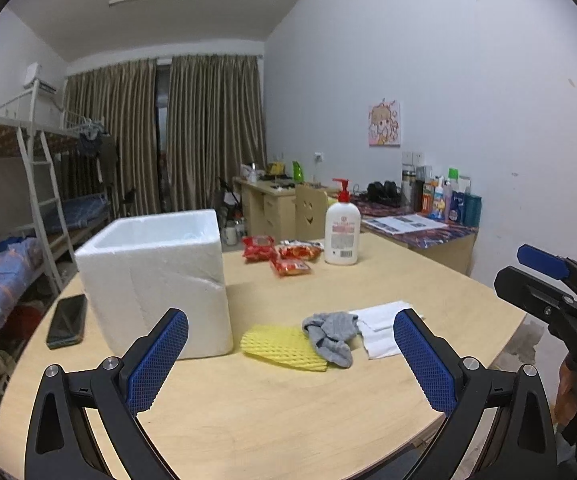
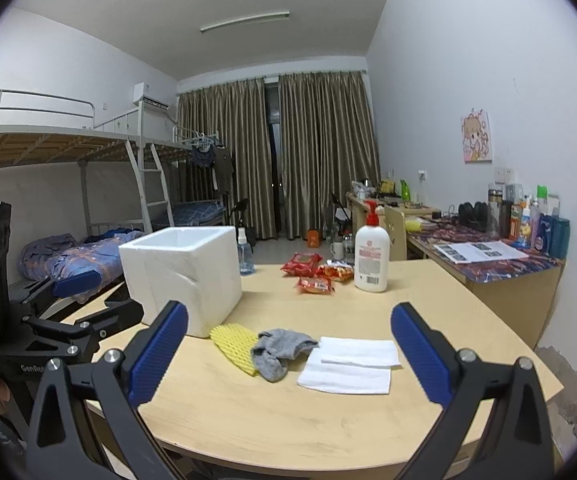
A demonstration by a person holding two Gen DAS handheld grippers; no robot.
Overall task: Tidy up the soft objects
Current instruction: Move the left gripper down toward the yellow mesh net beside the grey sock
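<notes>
Hovering above the near edge of the table (image 1: pixel 272 412), the left claw (image 1: pixel 290 364) is spread wide with nothing between its blue pads. The right claw (image 2: pixel 288 354) is spread the same way and empty too — in the left view it shows at the far right edge, clear of the tabletop, and in the right view the left claw shows at the far left.

Three soft things lie in a row near the front of the table. A yellow foam net (image 1: pixel 280 348) sits just right of the white foam box (image 1: pixel 156 280), close to its front corner. A grey sock (image 1: pixel 332 336), crumpled, overlaps the net's right end. A white cloth (image 2: pixel 348 364), folded flat, lies just right of the sock, and their edges meet.

The box stands upright and open at the top; what it holds cannot be seen. A dark phone (image 1: pixel 66 320) lies flat to its left. Farther back — well apart from the soft things — three red snack packs (image 1: pixel 284 256) lie beside a white pump bottle (image 1: pixel 342 232) with a red pump. A small clear spray bottle (image 2: pixel 245 252) stands behind the box in the right view.
</notes>
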